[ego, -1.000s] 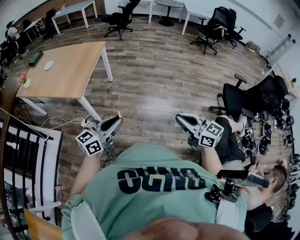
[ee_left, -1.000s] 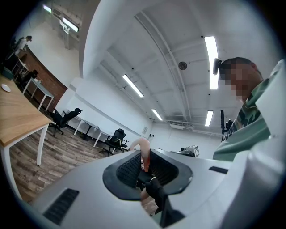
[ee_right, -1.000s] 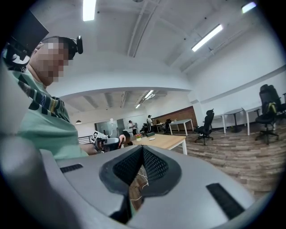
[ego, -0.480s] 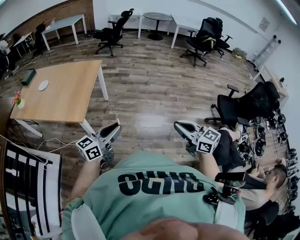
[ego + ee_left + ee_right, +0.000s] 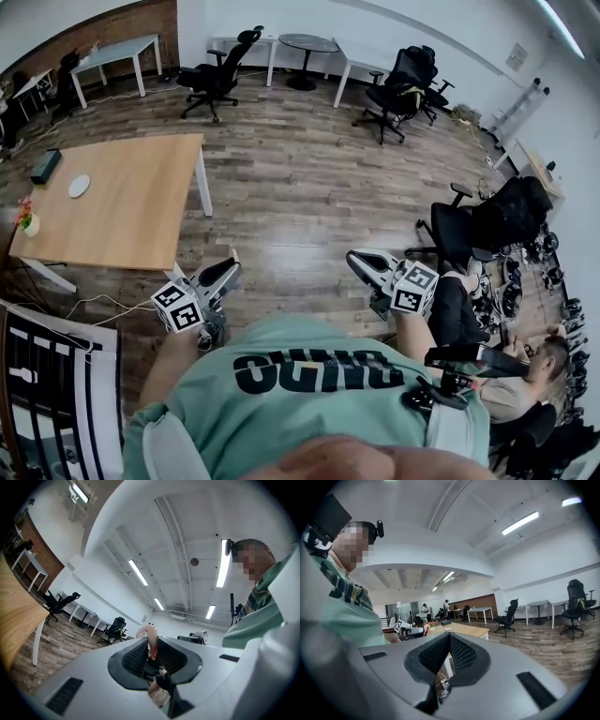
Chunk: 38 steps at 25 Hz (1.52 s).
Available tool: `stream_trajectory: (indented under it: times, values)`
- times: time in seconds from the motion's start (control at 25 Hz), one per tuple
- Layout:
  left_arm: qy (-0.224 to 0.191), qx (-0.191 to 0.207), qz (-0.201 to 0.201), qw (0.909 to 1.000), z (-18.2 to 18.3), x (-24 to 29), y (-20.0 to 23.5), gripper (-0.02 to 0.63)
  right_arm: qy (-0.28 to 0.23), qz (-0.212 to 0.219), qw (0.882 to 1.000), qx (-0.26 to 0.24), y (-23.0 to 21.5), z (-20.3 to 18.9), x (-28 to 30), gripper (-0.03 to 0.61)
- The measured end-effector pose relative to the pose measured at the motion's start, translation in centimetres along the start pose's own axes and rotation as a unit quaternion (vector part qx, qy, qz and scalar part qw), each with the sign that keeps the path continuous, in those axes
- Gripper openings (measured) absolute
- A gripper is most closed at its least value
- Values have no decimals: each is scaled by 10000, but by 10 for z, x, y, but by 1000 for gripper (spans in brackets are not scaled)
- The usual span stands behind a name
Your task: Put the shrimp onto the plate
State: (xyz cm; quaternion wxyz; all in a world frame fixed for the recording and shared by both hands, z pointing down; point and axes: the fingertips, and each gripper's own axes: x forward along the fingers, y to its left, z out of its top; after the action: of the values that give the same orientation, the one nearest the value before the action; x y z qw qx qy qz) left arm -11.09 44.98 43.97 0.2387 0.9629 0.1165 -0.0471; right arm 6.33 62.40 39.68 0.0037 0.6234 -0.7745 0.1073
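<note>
The left gripper (image 5: 152,645) is clamped on the shrimp (image 5: 151,633), whose pink curl pokes up past the closed pads. The right gripper (image 5: 449,637) has its jaws pressed together with nothing between them. Both are held in front of the person's chest, above the wood floor (image 5: 309,197) and not yet over any surface.

The white plate (image 5: 79,186) lies on the wooden surface (image 5: 131,206) to the left and ahead, well apart from the left gripper. A small flower pot (image 5: 28,221) stands near the plate, and a dark box (image 5: 45,166) lies further along the same edge.

The step in hand looks like the carry. To do it well, keep the squeeze steady, since only a thin part of the shrimp sits between the pads and it could slip. Bring the left gripper over the middle of the plate, clear of the flower pot, lower it close, and only then part the jaws. The right gripper is best kept out of the way.

Compared with a second ago, the surface and its plate sit lower in the head view and closer to the left gripper, so the person seems to be approaching it. The two grippers keep much the same pose against the chest.
</note>
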Motion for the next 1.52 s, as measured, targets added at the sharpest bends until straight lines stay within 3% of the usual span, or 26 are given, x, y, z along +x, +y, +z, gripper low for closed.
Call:
stream_trajectory:
  times: [0.4,0.8,1.12,1.32,1.52]
  values:
    - [-79,-58,569,9983,-1,10,55,64,41,479,9988,77,-62,-2,50,6]
    - [-304,177,1068,9937,9,171,51,64,-58,1098,9939,118,-222,39,12,6]
    - [-111,35,1139,9934,-12,282,59,64,-114,1213,9916,430,-324,31,-26,6]
    - [30,66,1108,9938,-7,321,76,64,-168,1150,9911,649,-367,26,-28,6]
    - [38,-45,1043,9945,-8,330,98,64,-103,1040,9921,698,-380,20,-19,6]
